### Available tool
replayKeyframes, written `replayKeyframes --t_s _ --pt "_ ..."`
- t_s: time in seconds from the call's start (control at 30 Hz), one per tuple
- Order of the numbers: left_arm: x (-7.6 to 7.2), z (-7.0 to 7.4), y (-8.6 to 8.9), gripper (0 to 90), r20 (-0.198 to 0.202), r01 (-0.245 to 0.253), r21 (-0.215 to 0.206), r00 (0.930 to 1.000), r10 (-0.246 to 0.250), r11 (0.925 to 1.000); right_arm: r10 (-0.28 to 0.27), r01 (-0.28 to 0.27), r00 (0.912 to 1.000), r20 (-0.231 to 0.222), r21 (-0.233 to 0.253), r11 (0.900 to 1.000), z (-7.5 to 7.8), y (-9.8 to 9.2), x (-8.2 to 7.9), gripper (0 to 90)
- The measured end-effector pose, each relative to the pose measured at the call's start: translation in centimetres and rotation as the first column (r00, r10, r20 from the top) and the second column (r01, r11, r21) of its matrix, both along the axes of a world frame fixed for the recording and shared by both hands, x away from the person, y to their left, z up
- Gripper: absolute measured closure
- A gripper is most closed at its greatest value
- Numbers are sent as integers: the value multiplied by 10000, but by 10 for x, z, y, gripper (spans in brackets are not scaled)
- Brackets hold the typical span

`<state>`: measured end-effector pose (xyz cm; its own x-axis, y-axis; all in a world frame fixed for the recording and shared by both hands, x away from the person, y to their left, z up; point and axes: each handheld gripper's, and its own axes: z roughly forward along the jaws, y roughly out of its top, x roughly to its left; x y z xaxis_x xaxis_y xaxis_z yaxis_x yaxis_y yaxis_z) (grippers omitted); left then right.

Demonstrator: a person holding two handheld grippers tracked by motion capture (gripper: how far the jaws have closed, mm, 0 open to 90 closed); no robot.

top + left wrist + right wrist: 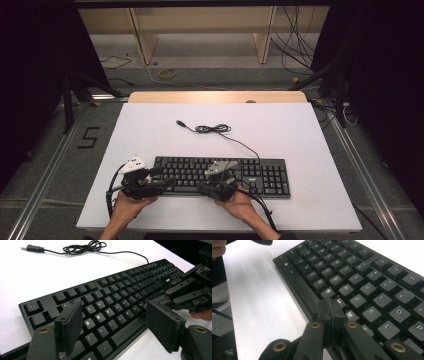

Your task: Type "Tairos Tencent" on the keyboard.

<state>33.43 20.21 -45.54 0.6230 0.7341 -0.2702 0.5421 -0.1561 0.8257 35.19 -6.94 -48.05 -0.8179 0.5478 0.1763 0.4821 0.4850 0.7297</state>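
A black keyboard lies across the near middle of the white tabletop. Its cable coils behind it and ends in a loose USB plug. My left gripper is at the keyboard's left end, open. In the left gripper view one jaw hovers over the left-hand keys and the other hangs past the front edge of the keyboard. My right gripper is shut and empty. In the right gripper view its tip sits low over the bottom row near the N and M keys.
The tabletop has bare room behind and to both sides of the keyboard. A wooden strip borders its far edge. Beyond are the floor with loose cables and a wooden frame. Metal rails run along both sides.
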Motion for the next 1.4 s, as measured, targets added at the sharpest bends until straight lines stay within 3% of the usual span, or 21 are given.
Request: replayKeyframes --t_s 0.37,0.57,0.83,1.13,1.4 --pt "0 0 0 301 -35 -43 23 10000 43 10000 -33 41 9997 260 -293 9996 -4 3 -2 900" --pt "1 -1 2 300 -7 -59 60 10000 59 10000 -122 123 9999 62 -138 9998 -3 1 -1 900" --pt "2 -2 4 301 -76 -191 23 9998 191 9998 -307 307 9995 -7 664 9973 7 -8 3 799" --pt "3 -2 6 303 -101 -334 115 9994 335 9994 -661 664 9978 -69 913 9936 14 -13 10 618" --pt "4 -5 11 343 -284 -516 405 9982 528 9978 -771 786 9968 -197 868 9931 16 -12 19 508"
